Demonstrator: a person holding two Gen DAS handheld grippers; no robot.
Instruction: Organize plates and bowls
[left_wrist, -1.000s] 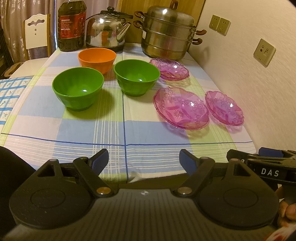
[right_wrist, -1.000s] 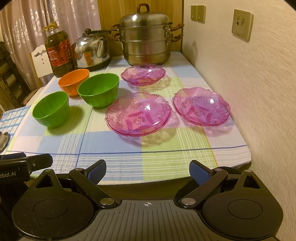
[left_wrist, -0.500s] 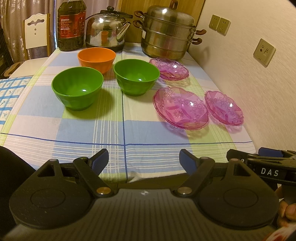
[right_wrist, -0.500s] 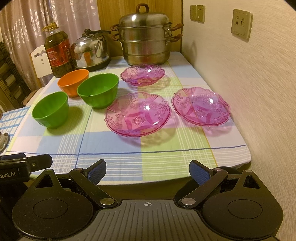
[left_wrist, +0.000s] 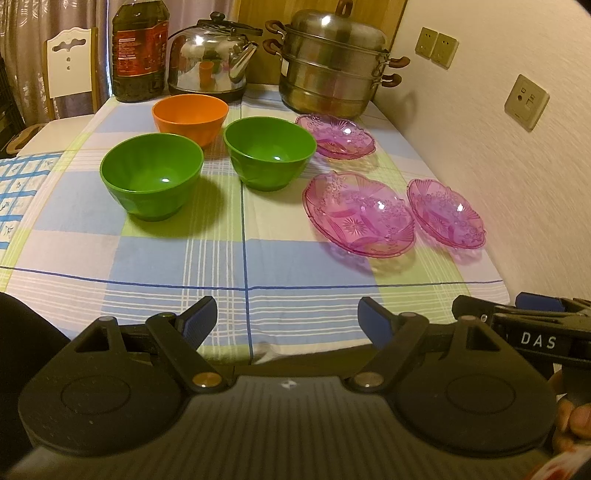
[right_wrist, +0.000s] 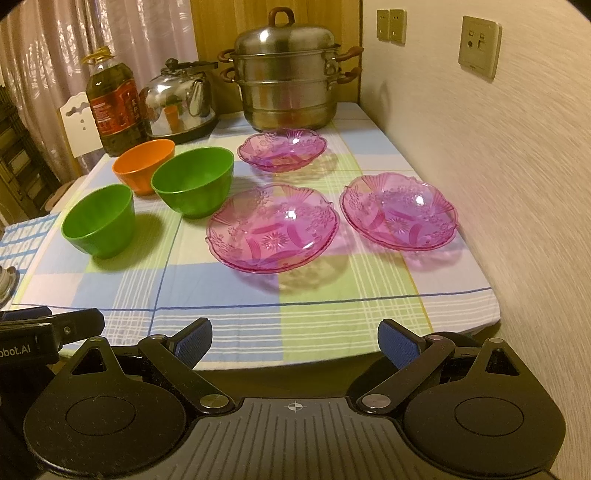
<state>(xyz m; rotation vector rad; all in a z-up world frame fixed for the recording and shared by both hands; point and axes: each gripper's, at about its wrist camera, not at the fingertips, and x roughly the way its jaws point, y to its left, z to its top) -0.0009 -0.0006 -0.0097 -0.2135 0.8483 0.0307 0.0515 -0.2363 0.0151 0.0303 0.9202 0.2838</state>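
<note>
Both grippers, left (left_wrist: 287, 314) & right (right_wrist: 294, 338), hover at the near table edge (right_wrist: 332, 354), jaws spread wide, nothing held. Three bowls sit left, three pink plates (right_wrist: 273, 229) right, all apart. Only the right view shows a metal obj, maybe a lid (right_wrist: 6, 282), far left. Bare cloth in front.
</note>
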